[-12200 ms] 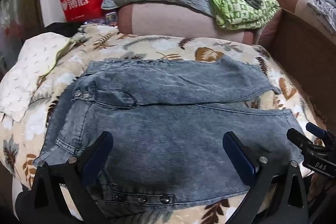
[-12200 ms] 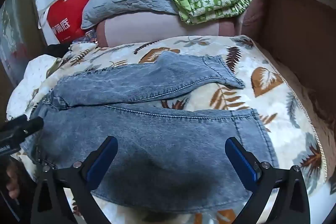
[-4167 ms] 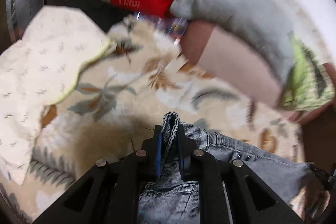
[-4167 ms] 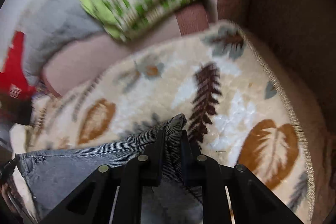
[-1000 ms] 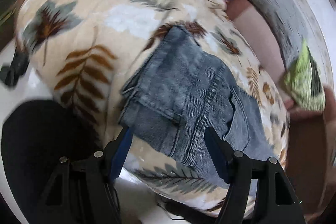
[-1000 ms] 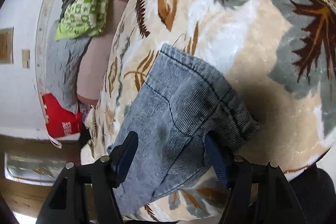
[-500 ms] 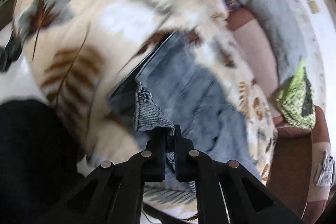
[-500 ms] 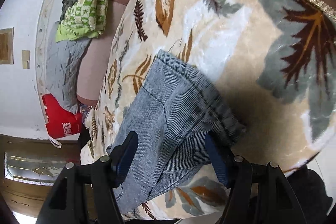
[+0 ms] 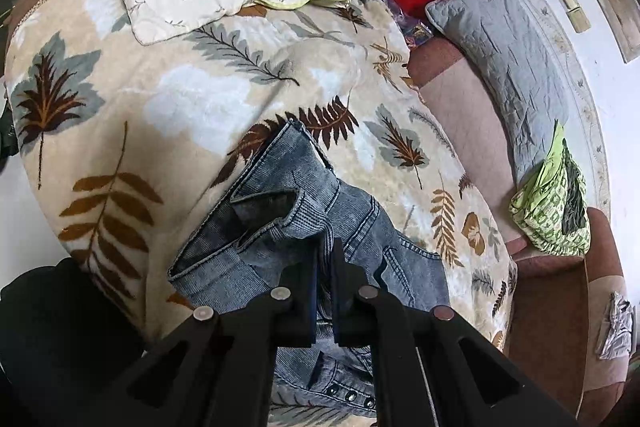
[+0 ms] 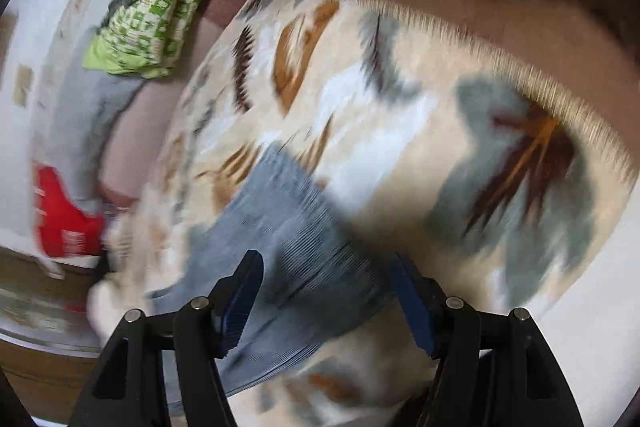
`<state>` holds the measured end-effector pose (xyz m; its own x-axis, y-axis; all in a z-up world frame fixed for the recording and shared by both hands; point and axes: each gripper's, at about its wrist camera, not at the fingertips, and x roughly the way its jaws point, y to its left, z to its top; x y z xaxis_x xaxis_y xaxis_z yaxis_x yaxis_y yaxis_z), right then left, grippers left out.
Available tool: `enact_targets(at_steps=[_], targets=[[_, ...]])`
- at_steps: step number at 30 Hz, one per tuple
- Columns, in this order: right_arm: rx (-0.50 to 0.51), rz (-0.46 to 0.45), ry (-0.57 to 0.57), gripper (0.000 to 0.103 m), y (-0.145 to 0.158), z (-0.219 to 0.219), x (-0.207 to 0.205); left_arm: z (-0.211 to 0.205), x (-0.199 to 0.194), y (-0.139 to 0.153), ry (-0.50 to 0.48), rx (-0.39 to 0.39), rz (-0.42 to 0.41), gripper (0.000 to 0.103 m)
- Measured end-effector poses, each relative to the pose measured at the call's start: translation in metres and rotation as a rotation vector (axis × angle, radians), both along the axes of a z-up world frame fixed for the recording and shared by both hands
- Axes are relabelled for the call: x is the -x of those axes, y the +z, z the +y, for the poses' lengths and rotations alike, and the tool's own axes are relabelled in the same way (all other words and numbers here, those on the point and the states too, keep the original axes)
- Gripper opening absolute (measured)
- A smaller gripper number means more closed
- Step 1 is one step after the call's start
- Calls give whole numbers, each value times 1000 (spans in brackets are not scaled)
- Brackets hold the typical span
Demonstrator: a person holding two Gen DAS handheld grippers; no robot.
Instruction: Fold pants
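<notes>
A: Start with your left wrist view. What have you got?

B: Your left hand-held gripper (image 9: 323, 269) is clenched on a bunched edge of the jeans (image 9: 304, 223), which lie folded on the leaf-print blanket (image 9: 168, 95) near its front edge. The denim rises into the jaws, and a cuff opening gapes just to the left of them. The row of studs at the bottom of the view is part of the same jeans.

A: So which step is this?

B: It looks like the start of another fold: one end is pinched and lifted, the rest still lies flat.

A: Now your right wrist view.

B: It's heavily blurred. Your right hand-held gripper (image 10: 326, 301) is released, jaws standing wide, with the other end of the jeans (image 10: 288, 227) between them and below. I can't see the pads pressing on cloth.

A: What does the next move call for?

B: You'll likely need to close the right jaws on that end so both sides lift together. Then carry the edge across evenly, or the fold may skew.
</notes>
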<state>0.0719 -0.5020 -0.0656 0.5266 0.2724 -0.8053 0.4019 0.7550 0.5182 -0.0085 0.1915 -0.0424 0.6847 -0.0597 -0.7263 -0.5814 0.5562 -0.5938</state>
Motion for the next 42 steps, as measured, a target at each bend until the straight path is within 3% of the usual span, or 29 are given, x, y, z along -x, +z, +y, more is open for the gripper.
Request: enact_targets(at_steps=[1, 4, 5, 6, 8, 12, 16, 20, 22, 24, 26, 28, 30, 32, 33, 34, 35, 36, 38, 39, 40, 42], targets=[[63, 4, 7, 69, 2, 1, -7, 0, -1, 0, -5, -2, 3, 5], [80, 49, 125, 66, -7, 12, -31, 1, -3, -1, -14, -1, 10, 5], [89, 54, 173, 46, -8, 18, -36, 1, -4, 0, -18, -2, 13, 5], [115, 66, 231, 34, -7, 26, -40, 2, -5, 0, -19, -5, 16, 5], [191, 80, 290, 23, -3, 36, -41, 3, -7, 1, -25, -9, 21, 5], [254, 45, 361, 19, 18, 42, -41, 5, -21, 10, -50, -35, 30, 5], [302, -21, 386, 12, 58, 45, -64, 13, -42, 35, -63, -31, -2, 5], [329, -172, 351, 12, 128, 53, -103, 30, -49, 88, -6, -67, -125, 5], [321, -252, 341, 12, 157, 60, -105, 34, -35, 115, 15, -113, -196, 5], [310, -332, 331, 12, 176, 62, -94, 35, -16, 123, 23, -153, -226, 5], [282, -362, 317, 12, 167, 62, -73, 32, 1, 110, 6, -176, -205, 5], [255, -310, 314, 12, 135, 57, -57, 26, 11, 75, -44, -132, -133, 5], [261, -204, 304, 16, 88, 50, -40, 18, 16, 30, -99, -87, -38, 5], [272, -26, 314, 17, 23, 38, -31, 14, 19, -9, -116, -15, 52, 5], [286, 30, 312, 21, 6, 33, -28, 13, 20, -20, -114, 12, 82, 5], [287, 63, 296, 30, -8, 27, -20, 12, 20, -26, -118, 22, 98, 5], [258, 46, 266, 52, -10, 19, -11, 9, 18, -25, -125, 4, 99, 5], [231, 36, 214, 64, -5, 11, -1, 6, 18, -21, -122, -18, 91, 8], [167, -8, 163, 68, 6, 4, 13, -2, 22, -9, -94, -62, 73, 38], [118, -36, 151, 68, 13, 3, 19, -6, 28, -6, -59, -71, 63, 71], [61, -65, 134, 69, 18, 2, 26, -8, 37, -6, -12, -72, 43, 78], [-70, -89, 102, 70, 16, 1, 34, -9, 52, -8, 71, -75, 15, 78]])
